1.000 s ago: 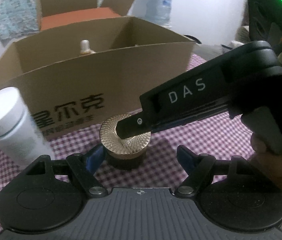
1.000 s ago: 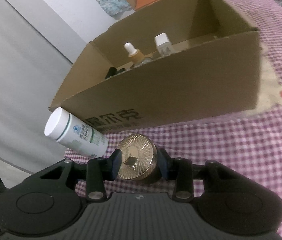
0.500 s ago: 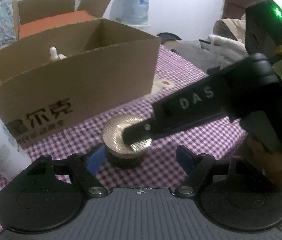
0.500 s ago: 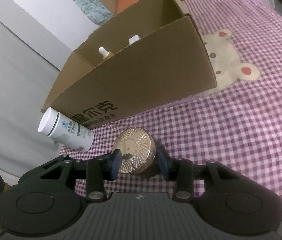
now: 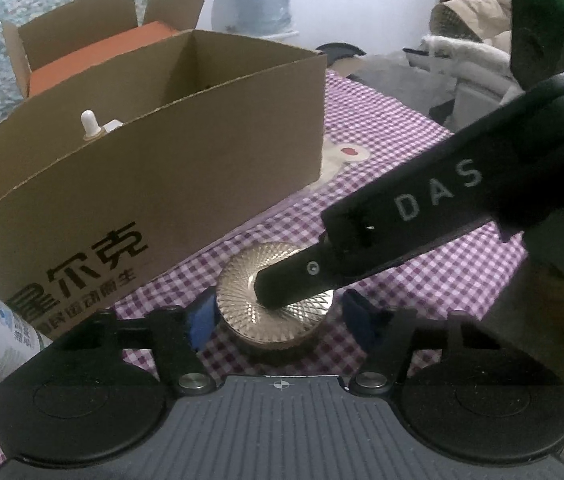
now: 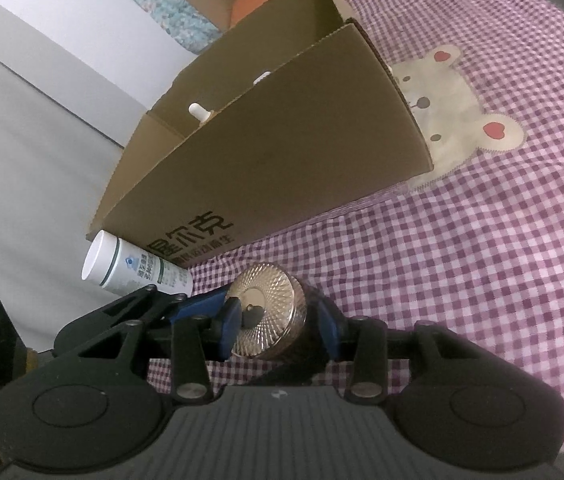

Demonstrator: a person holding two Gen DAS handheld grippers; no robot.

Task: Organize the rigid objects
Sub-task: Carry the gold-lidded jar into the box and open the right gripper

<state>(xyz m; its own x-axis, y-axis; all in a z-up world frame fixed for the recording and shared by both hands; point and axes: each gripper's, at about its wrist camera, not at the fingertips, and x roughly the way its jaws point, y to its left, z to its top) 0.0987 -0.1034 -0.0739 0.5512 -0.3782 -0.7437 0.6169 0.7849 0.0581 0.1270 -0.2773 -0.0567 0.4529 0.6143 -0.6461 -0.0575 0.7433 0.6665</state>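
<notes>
A dark jar with a ribbed gold lid (image 5: 242, 300) stands on the checked cloth just in front of the cardboard box (image 5: 162, 184). My right gripper (image 6: 278, 322) is shut on the jar (image 6: 274, 300). One of its black fingers (image 5: 301, 270) reaches in from the right and crosses over the lid. My left gripper (image 5: 280, 318) straddles the same jar and its jaws are closing. The left blue pad sits at the jar's side, while a small gap shows at the right pad.
A white labelled bottle (image 6: 130, 268) lies at the box's near left corner. A dropper bottle (image 5: 89, 124) stands inside the box. An orange box (image 5: 94, 56) sits behind. The pink checked cloth with a bear patch (image 6: 441, 112) stretches to the right.
The left jaws have narrowed around the jar. Both grippers have shifted a little and rolled, so the box now sits differently in each view. The right gripper keeps its hold on the jar.
</notes>
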